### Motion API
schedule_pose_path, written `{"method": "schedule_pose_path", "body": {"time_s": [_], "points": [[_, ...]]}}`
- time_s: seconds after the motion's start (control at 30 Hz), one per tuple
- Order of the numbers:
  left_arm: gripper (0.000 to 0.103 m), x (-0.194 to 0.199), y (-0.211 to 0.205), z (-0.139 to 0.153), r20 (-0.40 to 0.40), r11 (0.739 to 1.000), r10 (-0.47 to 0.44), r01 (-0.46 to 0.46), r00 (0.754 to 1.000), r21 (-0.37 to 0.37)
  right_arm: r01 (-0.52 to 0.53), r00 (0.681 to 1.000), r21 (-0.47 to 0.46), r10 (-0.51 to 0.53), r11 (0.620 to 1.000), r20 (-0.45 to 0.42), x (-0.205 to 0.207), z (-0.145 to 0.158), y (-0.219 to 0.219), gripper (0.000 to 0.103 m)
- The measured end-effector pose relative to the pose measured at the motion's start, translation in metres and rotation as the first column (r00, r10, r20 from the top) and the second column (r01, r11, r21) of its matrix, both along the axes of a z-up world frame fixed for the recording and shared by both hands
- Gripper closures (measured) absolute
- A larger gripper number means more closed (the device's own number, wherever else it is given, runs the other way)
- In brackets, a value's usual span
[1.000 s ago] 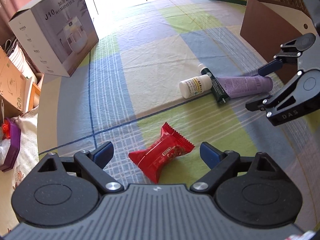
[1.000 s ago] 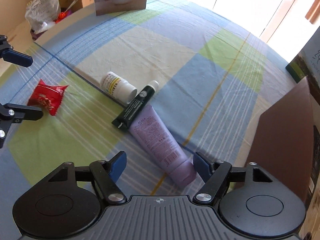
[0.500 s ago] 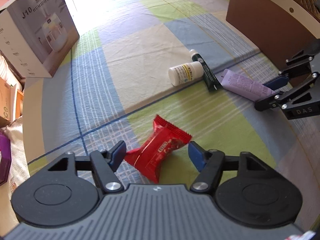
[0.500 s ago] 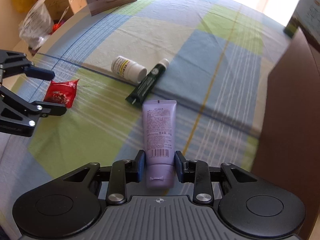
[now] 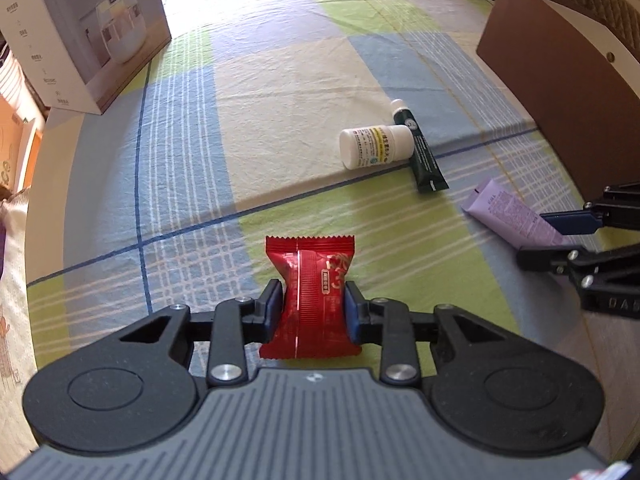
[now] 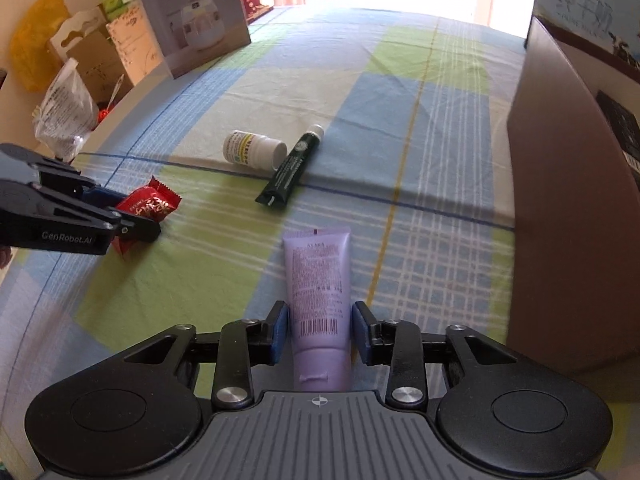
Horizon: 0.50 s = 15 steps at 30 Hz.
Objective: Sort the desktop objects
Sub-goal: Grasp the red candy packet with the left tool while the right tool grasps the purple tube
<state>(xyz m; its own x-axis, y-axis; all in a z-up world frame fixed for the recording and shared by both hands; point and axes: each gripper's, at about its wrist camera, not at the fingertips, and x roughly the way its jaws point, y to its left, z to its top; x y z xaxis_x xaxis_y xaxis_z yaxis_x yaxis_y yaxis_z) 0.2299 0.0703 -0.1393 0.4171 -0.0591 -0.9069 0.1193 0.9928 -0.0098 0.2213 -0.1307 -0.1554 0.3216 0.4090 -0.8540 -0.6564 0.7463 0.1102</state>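
Snack packet (image 5: 310,300) in red sits pinched between the pads of my left gripper (image 5: 311,310), and my right gripper (image 6: 319,330) is closed narrow around the purple tube (image 6: 319,292). I should lift both straight and slowly. Farther, the white bottle (image 5: 376,146) touches the dark green tube (image 5: 420,150); I keep away.

You have the red snack packet (image 5: 310,300) pinched at its middle, and the lilac tube (image 6: 318,292) gripped near its cap end. The white pill bottle (image 5: 376,146) lies on its side on the cloth, touching the dark green tube (image 5: 420,152) beside it.
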Motion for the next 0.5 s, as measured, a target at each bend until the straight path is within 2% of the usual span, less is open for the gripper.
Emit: {"method": "schedule_pose_path", "body": {"time_s": [0.03,0.17,0.3,0.4,0.5], "points": [[0.076,0.000,-0.002,0.000,-0.001,1.000,0.007,-0.007,1.000,0.004,-0.012,1.000,-0.004,0.012,1.000,0.012,-0.001,-0.001,0.003,0.063],[0.076,-0.002,-0.009,0.000,-0.015,1.000,0.021,-0.021,1.000,0.013,-0.032,0.996,-0.040,0.035,0.999,0.076,-0.004,-0.005,0.010,0.062],[0.076,-0.008,-0.017,0.000,-0.022,1.000,0.028,-0.028,0.999,0.014,-0.019,0.996,-0.039,0.023,0.999,0.087,-0.005,-0.007,0.010,0.063],[0.077,-0.015,-0.023,0.001,-0.024,1.000,0.028,-0.028,0.999,0.013,-0.020,0.996,-0.040,0.023,0.999,0.089,-0.007,-0.006,0.009,0.070],[0.080,-0.024,-0.029,0.002,-0.030,1.000,0.023,-0.023,0.999,0.011,-0.020,0.997,-0.050,0.024,0.999,0.079,-0.012,-0.004,0.008,0.071]]}}
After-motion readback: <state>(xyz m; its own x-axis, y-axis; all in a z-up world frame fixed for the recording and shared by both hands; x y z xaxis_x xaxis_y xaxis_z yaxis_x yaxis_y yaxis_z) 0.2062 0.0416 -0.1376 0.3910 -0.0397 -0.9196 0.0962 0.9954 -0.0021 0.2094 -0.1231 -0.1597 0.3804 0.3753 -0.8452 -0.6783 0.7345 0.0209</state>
